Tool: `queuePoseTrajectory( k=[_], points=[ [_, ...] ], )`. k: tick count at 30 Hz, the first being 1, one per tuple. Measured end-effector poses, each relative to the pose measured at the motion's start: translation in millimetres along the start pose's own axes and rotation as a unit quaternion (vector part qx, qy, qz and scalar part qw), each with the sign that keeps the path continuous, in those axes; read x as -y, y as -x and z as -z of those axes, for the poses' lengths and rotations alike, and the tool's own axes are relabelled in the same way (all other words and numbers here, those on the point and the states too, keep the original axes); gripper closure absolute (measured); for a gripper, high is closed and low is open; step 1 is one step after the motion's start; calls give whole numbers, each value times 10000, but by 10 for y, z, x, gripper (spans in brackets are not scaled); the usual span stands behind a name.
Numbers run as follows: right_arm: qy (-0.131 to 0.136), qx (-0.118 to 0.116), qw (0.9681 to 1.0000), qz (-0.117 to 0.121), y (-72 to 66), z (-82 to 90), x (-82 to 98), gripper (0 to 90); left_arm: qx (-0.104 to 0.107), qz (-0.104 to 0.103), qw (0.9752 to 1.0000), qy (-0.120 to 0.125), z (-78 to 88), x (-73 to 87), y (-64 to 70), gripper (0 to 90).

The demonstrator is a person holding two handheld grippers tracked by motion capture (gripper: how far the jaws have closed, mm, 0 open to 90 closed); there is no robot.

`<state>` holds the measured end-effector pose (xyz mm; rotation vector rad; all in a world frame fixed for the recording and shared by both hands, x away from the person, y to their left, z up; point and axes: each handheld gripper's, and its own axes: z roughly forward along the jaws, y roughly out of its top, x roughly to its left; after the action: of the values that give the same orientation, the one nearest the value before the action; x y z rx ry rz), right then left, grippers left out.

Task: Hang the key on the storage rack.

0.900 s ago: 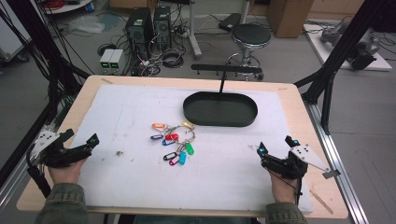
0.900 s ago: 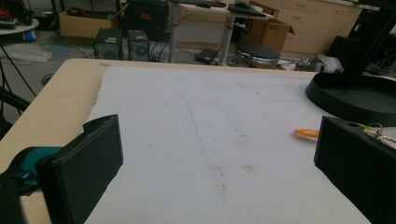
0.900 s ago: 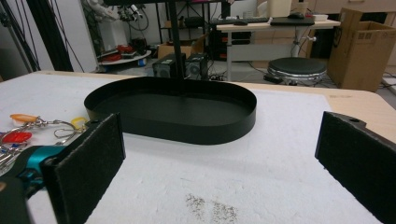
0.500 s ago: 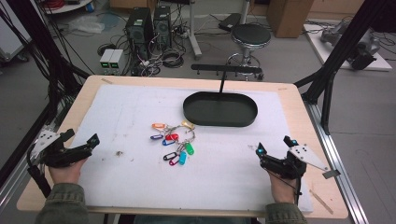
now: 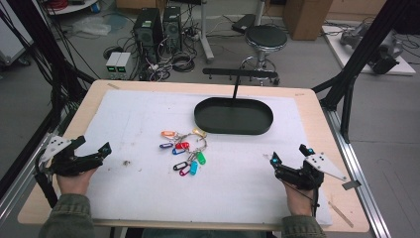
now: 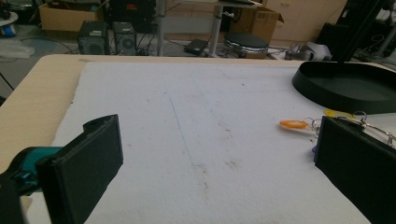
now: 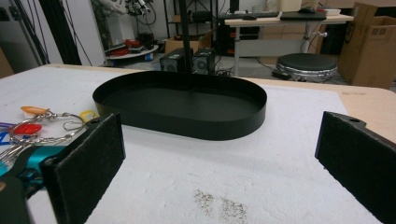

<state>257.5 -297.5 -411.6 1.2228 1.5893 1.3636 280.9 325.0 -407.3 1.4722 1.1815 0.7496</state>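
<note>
High view: left claw (image 5: 94,154) and right claw (image 5: 289,159) rest at opposite near corners of the white surface (image 5: 148,119), jaws of both apart, nothing between. Bunch of coloured key tags (image 5: 184,151) lies mid-surface between them, just before the black oval tray (image 5: 233,116).

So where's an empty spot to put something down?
Bare white mat lies between the left gripper and the key tags, and between the tags and the right gripper. It is crowded around the tags and the black tray.
</note>
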Motion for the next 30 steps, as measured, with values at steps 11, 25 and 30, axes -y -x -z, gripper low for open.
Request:
queuePoseTrajectory(
  k=[11,25,30],
  points=[
    [-31,-31,10000,8,-11,-12,3,5,148,-76,9998,-144,-49,-40,79,17],
    [-25,-65,10000,25,-5,-17,5,5,470,-301,9980,-312,-130,-129,266,17],
    [-26,-79,10000,33,-7,-15,6,5,414,-375,9980,-303,-151,-150,301,17]
  ],
)
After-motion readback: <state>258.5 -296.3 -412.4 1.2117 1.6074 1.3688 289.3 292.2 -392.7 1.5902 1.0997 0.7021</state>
